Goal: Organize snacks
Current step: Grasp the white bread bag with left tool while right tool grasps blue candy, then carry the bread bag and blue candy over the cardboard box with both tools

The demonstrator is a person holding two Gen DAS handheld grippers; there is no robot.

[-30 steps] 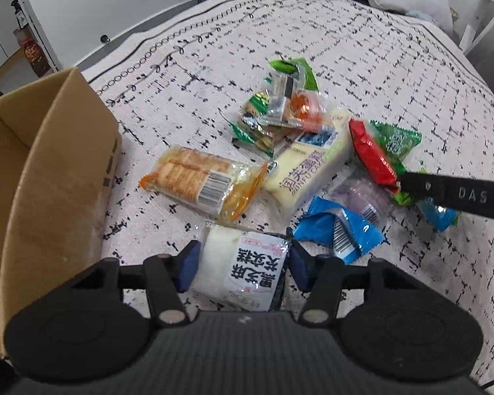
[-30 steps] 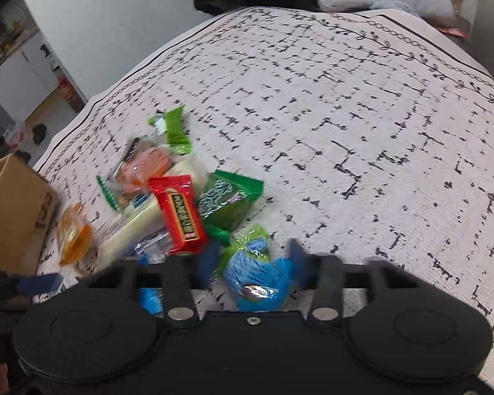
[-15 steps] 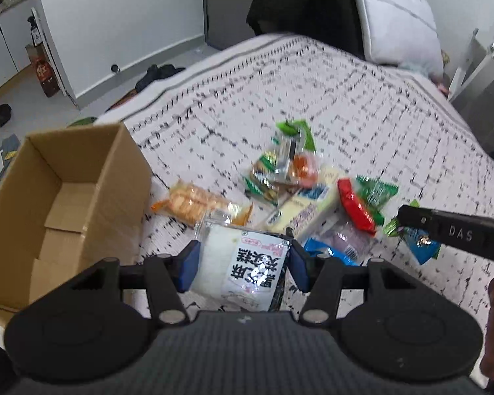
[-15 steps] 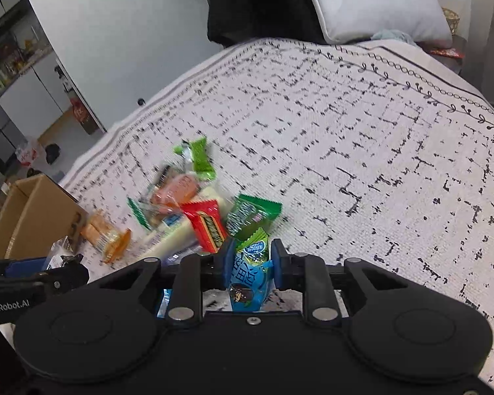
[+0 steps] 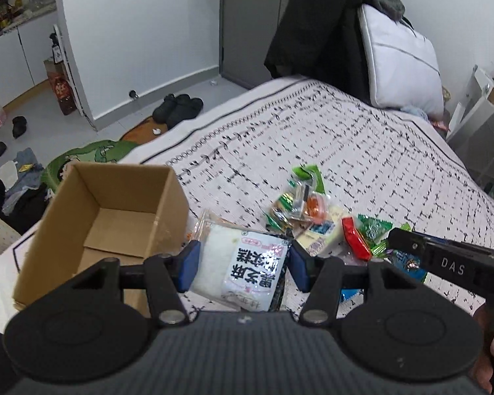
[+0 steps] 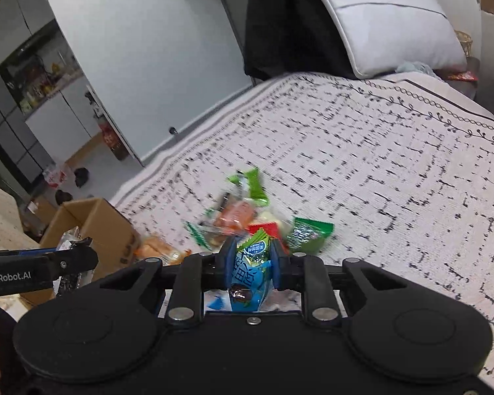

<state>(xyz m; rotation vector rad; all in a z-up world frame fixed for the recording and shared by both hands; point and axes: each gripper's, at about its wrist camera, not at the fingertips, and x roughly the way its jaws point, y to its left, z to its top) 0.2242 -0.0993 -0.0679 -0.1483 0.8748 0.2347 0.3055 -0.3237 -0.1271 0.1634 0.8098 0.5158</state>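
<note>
On the patterned bedspread (image 5: 362, 151), lay as a loose heap near the middle: remaining snack packets (image 5: 313, 210), among them a green one (image 6: 308, 230) and a red one (image 5: 355, 238). At far left, stood open and seemingly empty: cardboard box (image 5: 115, 210), closer and more fully in view than a second earlier. Gripped between the blue pads (image 5: 188, 265) of the left gripper (image 5: 243, 265), at a medium spread: white bread packet (image 5: 243, 263), raised clear of the bedspread where it had lain a second before. Pinched narrow in the right gripper (image 6: 251, 263), its jaws having just closed in from a wider stance: small blue candy packet (image 6: 248, 279), likewise lifted off the heap. Judged from this: both picks secured and raised, carry toward the box likely next, with drop-in not yet done and most of the heap left to clear.
</note>
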